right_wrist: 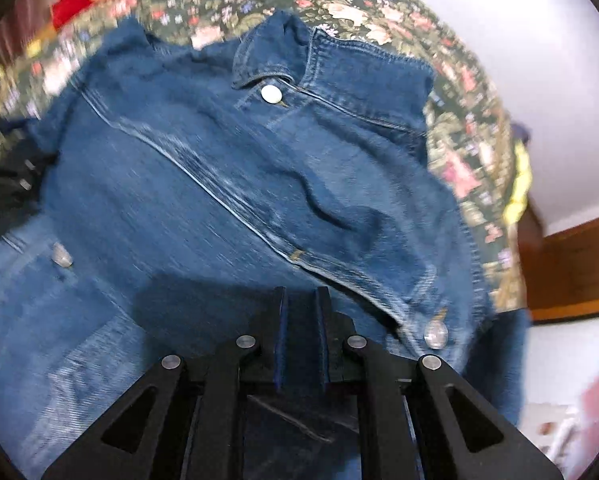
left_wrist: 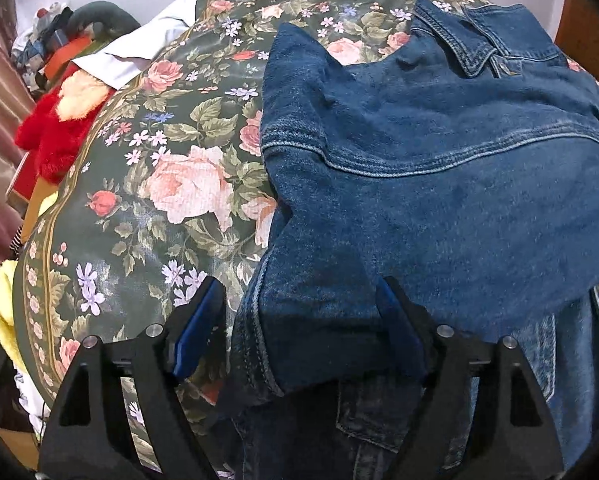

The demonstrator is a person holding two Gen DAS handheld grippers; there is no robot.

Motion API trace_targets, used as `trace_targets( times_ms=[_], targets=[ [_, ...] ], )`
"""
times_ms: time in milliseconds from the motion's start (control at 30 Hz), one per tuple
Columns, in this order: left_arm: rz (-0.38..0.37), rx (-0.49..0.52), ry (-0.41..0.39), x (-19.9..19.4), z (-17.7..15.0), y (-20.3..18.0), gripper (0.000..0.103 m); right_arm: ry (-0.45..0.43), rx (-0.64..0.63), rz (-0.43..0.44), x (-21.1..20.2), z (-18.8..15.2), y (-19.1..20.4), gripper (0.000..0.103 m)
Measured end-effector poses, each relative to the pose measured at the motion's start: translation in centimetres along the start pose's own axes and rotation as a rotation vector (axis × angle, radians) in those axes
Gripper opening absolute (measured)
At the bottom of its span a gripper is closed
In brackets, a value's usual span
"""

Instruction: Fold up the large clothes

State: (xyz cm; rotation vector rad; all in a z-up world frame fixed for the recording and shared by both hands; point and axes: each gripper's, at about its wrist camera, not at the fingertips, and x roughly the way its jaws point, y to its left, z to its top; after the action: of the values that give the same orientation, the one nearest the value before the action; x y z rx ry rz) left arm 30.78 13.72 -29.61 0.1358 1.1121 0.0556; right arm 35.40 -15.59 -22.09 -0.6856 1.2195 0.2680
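A blue denim jacket [left_wrist: 439,184] lies on a floral-covered table [left_wrist: 171,184], its collar at the far end and a sleeve folded across its body. My left gripper [left_wrist: 299,304] is open, its fingers on either side of the sleeve's cuff end. In the right wrist view the jacket [right_wrist: 219,184] fills the frame, collar and white button at the top. My right gripper [right_wrist: 301,300] is nearly closed with denim between its pads, holding a fold of the jacket near the front placket. That view is blurred by motion.
A red fluffy item [left_wrist: 55,136], a white cloth [left_wrist: 139,48] and a pile of clothes [left_wrist: 47,40] lie along the table's left edge. A yellow cloth [left_wrist: 3,312] hangs at the near left. A wooden frame [right_wrist: 571,272] and white wall stand to the right.
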Motion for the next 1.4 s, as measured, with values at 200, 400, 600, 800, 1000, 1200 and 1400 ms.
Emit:
trace_targets(
  times_ms=[200, 400, 600, 800, 1000, 1200, 1400],
  targets=[
    [-0.006, -0.003, 0.001, -0.4, -0.6, 0.1, 0.08, 0.006, -0.081, -0.13, -0.1, -0.7, 0.8, 0.009],
    [-0.019, -0.033, 0.024, -0.7, -0.8, 0.4, 0.08, -0.026, -0.021, -0.123, -0.9, -1.7, -1.5, 0.048],
    [-0.002, -0.046, 0.081, -1.9, -0.3, 0.6, 0.08, -0.063, 0.078, -0.012, -3.8, -3.6, -3.4, 0.051],
    [0.025, -0.008, -0.006, -7.2, 1.1, -0.2, 0.08, -0.165, 0.254, 0.101, -8.8, -6.8, -8.1, 0.053],
    [-0.046, 0.086, -0.117, -11.6, 4.8, -4.8, 0.08, -0.264, 0.545, 0.183, -12.5, -12.2, -15.3, 0.09],
    [-0.183, 0.156, -0.167, -13.4, 7.9, -12.5, 0.081, -0.257, 0.799, 0.251, -12.3, -19.8, -19.9, 0.09],
    [-0.257, 0.216, -0.144, -12.6, 9.7, -18.9, 0.082, -0.199, 1.058, 0.32, -10.0, -28.3, -22.3, 0.09]
  ],
)
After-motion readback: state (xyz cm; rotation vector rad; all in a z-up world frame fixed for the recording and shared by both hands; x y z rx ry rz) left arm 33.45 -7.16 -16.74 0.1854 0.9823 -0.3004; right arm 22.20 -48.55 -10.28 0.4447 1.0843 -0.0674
